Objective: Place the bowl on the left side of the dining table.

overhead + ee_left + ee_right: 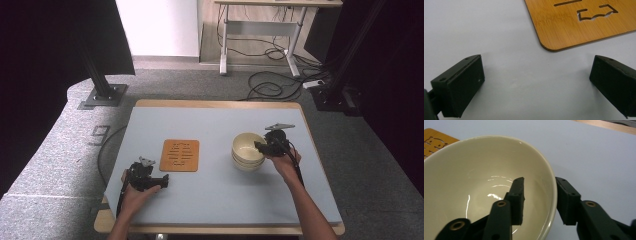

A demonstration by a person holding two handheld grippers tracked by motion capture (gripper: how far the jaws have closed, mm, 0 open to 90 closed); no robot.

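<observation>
Straddling the right tongs' [540,202] half-closed jaws, the cream bowl's [474,170] rim, apparently unpinched.

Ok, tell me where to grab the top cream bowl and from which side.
Grip the top bowl by its thin rim on the side facing the right gripper, one jaw inside, one outside, as they straddle it now. It is nested in a stack, so the lower wall looks covered and the rim stays reachable.
</observation>
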